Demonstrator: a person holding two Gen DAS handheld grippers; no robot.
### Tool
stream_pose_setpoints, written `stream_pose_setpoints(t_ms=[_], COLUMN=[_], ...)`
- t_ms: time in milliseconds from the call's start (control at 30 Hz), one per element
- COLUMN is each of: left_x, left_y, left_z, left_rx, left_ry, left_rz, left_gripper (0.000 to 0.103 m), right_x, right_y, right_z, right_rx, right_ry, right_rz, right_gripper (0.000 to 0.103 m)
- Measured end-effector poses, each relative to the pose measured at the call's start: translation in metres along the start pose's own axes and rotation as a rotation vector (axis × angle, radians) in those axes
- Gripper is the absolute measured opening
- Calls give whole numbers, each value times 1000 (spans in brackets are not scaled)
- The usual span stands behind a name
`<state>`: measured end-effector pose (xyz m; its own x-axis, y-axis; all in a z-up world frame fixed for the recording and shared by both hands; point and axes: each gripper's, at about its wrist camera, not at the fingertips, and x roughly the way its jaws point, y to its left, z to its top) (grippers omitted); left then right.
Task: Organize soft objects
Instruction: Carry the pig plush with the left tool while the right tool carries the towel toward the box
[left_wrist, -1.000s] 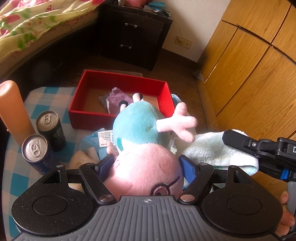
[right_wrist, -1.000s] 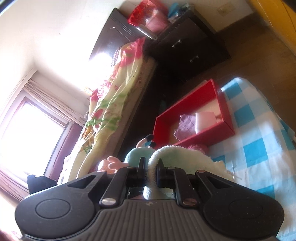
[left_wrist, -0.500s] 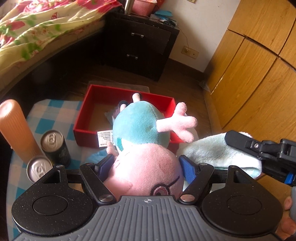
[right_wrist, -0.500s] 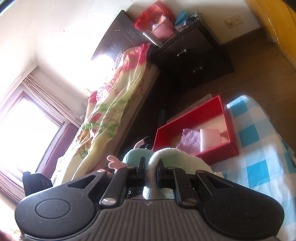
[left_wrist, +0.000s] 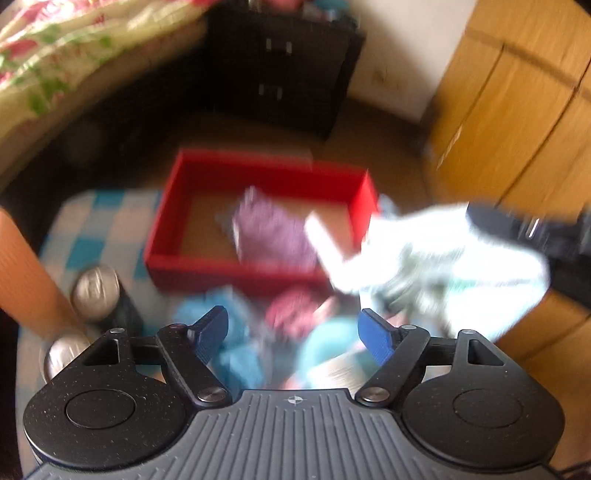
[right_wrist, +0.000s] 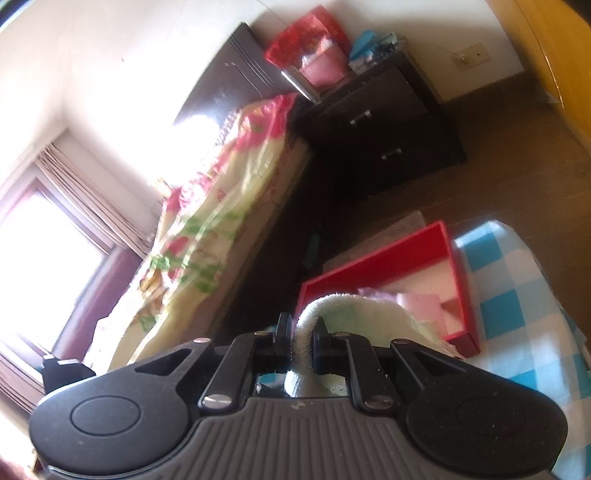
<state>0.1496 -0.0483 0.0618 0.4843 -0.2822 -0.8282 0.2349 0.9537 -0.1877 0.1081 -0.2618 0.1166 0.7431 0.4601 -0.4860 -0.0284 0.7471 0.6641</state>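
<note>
Closest to the left wrist camera, the left gripper stands with its blue fingers spread wide and nothing between them; below them a blurred heap of blue and pink soft things lies on the checked surface, too smeared to name apart. In the right wrist view the right gripper has its fingers pinched tight on a fold of the pale green towel, which hangs in the air just short of the red box. Two cans and an orange cylinder stand at the surface's left edge. Inside the box a purple cloth and a pale pink piece already lie on the floor of it. The step in hand looks to be carrying the towel into the box: the grip should stay firm until the trailing end clears the near wall, then release over the bare part beside the purple cloth. Beyond stand the dark drawers and the bed.
</note>
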Motion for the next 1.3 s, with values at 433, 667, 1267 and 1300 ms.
stream_pose_setpoints(t_ms=[433,667,1267,1300], left_x=[84,102,26,21], left_y=[-93,-79,-32,-29], left_z=[-58,-70,-50,-49], left_rx=[324,357,65,54], left_ry=[185,219,155,146], left_rz=[33,109,-196,-201], left_gripper=[85,71,69,69], right_x=[4,36,22,19], right_y=[-42,-83,-69,-65], right_z=[-10,-16,-16,-13], right_rx=[14,-49,117,123], right_ry=[53,179,131,112], right_rz=[-136,-330,-100,-87], right_gripper=[0,16,0,0])
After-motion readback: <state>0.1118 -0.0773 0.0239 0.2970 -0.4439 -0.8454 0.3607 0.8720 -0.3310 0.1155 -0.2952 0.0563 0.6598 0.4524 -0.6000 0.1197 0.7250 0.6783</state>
